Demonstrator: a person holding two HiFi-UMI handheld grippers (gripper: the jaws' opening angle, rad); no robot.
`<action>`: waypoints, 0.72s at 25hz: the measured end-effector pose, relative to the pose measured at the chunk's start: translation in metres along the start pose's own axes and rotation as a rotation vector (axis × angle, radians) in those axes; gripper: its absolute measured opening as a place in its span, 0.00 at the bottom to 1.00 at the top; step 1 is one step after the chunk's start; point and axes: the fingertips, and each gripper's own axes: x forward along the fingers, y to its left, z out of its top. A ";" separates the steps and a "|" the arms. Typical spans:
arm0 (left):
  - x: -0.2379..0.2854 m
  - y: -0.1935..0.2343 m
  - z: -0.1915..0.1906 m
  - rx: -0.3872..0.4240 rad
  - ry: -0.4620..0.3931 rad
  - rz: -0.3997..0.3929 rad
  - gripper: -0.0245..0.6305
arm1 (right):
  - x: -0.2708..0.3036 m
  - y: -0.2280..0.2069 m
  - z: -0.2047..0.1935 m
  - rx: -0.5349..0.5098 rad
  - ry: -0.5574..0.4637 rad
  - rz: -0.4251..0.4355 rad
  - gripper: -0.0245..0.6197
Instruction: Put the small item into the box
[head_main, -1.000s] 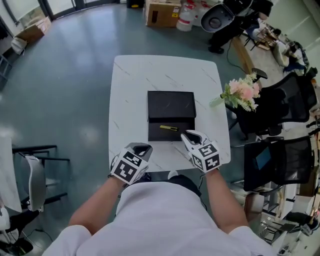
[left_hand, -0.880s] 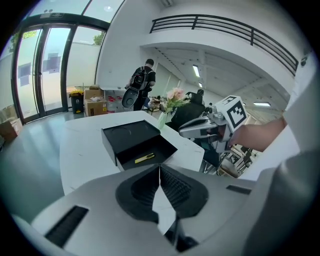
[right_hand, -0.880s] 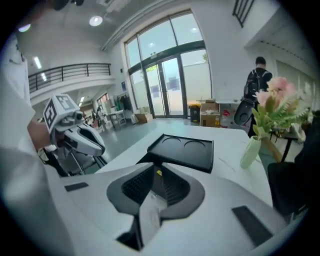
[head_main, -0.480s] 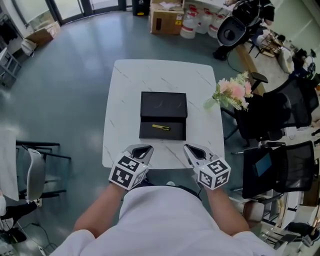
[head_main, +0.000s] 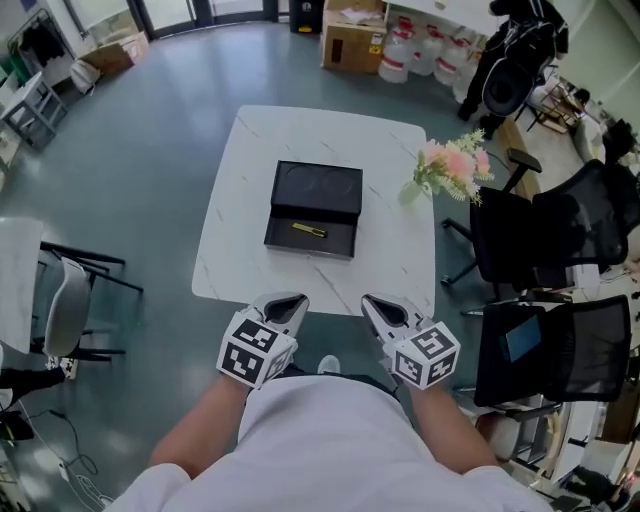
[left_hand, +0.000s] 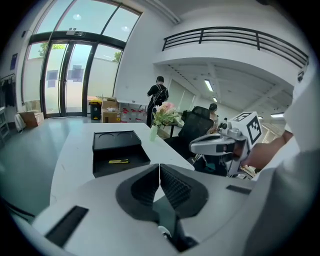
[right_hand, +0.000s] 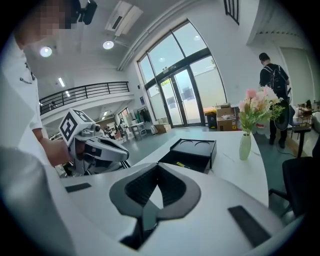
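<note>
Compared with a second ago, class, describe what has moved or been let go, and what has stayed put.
Both grippers drew back toward the person: the right gripper, earlier at the front edge of the box, and the left gripper are now back at the near edge of the table, jaws together, empty. The yellow item still lies in the open box; box and flower vase unmoved.

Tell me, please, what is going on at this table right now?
A person holds a tool in each hand. The left tool and the right tool are both shut and empty, held by the near edge of the white table, apart from the black box. The box lies open, and the small yellow item rests in its tray. So the item appears to be in the box already, and neither tool touches anything.
</note>
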 end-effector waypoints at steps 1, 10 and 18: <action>-0.003 -0.007 -0.005 -0.004 -0.001 0.008 0.06 | -0.005 0.003 -0.004 0.003 -0.004 0.010 0.06; -0.029 -0.038 -0.035 -0.025 0.005 0.068 0.06 | -0.033 0.027 -0.021 -0.006 -0.037 0.054 0.06; -0.050 -0.023 -0.019 0.012 -0.007 0.082 0.06 | -0.041 0.039 -0.005 -0.023 -0.084 0.012 0.06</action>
